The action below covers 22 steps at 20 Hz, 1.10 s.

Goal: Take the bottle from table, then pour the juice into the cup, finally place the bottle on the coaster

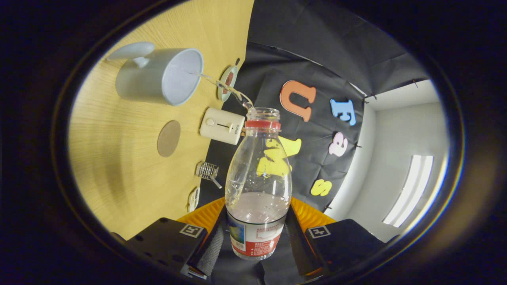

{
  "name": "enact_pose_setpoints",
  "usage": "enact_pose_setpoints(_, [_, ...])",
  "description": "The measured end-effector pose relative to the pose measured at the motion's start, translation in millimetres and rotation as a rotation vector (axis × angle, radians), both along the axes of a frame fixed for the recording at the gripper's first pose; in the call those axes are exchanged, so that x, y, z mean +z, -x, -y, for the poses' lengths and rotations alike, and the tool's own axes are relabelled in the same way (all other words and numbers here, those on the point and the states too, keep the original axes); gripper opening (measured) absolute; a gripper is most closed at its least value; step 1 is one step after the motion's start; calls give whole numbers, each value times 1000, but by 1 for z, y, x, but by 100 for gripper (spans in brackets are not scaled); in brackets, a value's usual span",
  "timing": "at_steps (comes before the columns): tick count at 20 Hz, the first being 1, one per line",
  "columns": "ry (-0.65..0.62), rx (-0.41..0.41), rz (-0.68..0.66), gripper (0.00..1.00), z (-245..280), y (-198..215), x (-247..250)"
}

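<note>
Half-poured: my tongs [257,237] clamp the tilted bottle [258,178], streaming into the cup [158,77]; next, the coaster [168,138].

gripper [256,237] closed on bottle [258,174] | cup [158,77] beyond | coaster [168,138] beside cup

The gripper [257,237] is rolled sideways, so that the surface [119,158] stands as a wall to one side of its view. Its two fingers [212,247] are closed against opposite sides of the bottle [258,186], low on the body at the label band. Both pads are in contact.
</note>
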State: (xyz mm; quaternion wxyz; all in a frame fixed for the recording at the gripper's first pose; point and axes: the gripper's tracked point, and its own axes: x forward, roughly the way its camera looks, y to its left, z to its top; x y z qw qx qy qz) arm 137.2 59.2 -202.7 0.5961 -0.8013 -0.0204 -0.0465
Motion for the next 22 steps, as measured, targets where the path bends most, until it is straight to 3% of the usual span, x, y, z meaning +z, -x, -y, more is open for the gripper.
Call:
enact_pose_setpoints(9, [47,-19,26,81,7,0,11])
enact_pose_setpoints(22, [142,22,98,80,-11,5,34])
